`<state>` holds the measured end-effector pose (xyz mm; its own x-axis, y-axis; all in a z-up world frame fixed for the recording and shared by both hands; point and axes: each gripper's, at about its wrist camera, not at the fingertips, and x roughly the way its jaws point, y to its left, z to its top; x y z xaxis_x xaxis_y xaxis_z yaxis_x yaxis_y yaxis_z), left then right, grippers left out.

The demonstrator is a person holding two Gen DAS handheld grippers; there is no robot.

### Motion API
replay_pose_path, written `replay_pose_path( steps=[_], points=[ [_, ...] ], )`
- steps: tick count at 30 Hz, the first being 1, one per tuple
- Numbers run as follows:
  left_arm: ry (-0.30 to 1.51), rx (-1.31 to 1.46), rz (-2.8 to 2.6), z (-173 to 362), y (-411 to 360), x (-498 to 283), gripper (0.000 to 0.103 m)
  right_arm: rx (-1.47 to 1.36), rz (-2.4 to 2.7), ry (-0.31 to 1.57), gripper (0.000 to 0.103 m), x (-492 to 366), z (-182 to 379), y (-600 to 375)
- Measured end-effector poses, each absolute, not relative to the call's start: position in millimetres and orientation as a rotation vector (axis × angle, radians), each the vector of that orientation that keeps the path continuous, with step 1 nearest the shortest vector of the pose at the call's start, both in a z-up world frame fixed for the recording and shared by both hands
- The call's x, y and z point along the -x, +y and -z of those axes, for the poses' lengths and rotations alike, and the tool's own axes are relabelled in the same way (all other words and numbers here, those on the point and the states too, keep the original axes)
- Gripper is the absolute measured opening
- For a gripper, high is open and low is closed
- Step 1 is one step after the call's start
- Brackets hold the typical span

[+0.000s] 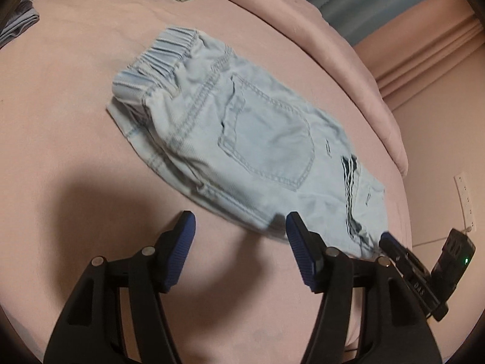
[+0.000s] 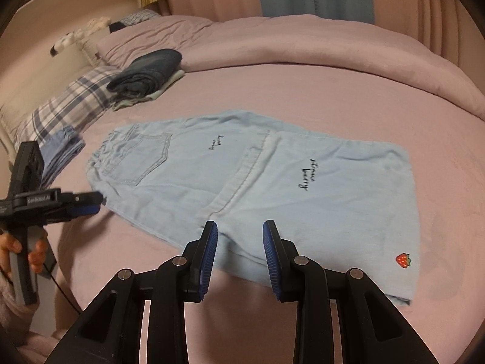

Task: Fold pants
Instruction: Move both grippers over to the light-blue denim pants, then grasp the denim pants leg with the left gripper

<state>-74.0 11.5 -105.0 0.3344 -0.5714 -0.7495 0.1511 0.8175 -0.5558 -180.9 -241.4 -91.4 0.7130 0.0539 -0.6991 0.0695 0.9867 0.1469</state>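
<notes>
Pants (image 2: 257, 188) of pale blue denim lie flat on the pink bed sheet (image 2: 348, 91), toward its near edge, legs laid one over the other, back pocket up, elastic waistband pointing to the pillows. A small strawberry patch (image 2: 402, 260) sits by the hem corner nearest the right gripper (image 2: 240, 239). That gripper hovers over the near edge of the legs, its blue pads spread apart with nothing between them. The left gripper (image 1: 239, 227) is near the waist end, just beside the seat of the pants; its fingers also stand apart, empty. A folded stack of dark clothes (image 2: 148, 69) rests farther up the bed, beside a plaid pillow (image 2: 63, 106).
</notes>
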Motion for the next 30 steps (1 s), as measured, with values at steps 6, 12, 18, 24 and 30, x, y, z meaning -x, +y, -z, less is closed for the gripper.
replay_pose_path(
  steps=[6,12,18,24,30],
  points=[
    [1.111,0.595,0.475,116.0,24.5,57.6,0.062,-0.142,0.009,0.804,0.031,173.4,91.2,-230.1],
    [1.088,0.715,0.45,120.7,35.3,34.5,0.056,-0.135,-0.008,0.819,0.031,161.4,90.6,-222.5],
    [1.091,0.822,0.414,122.5,46.7,8.7,0.049,-0.155,-0.044,0.838,0.031,145.4,92.9,-212.5],
    [1.093,0.808,0.394,119.9,45.6,7.3,0.032,-0.191,-0.085,0.85,0.031,115.5,93.0,-205.7],
    [1.085,0.734,0.405,120.5,40.1,7.0,0.03,-0.259,-0.093,0.87,0.031,75.7,97.8,-204.6]
  ],
)
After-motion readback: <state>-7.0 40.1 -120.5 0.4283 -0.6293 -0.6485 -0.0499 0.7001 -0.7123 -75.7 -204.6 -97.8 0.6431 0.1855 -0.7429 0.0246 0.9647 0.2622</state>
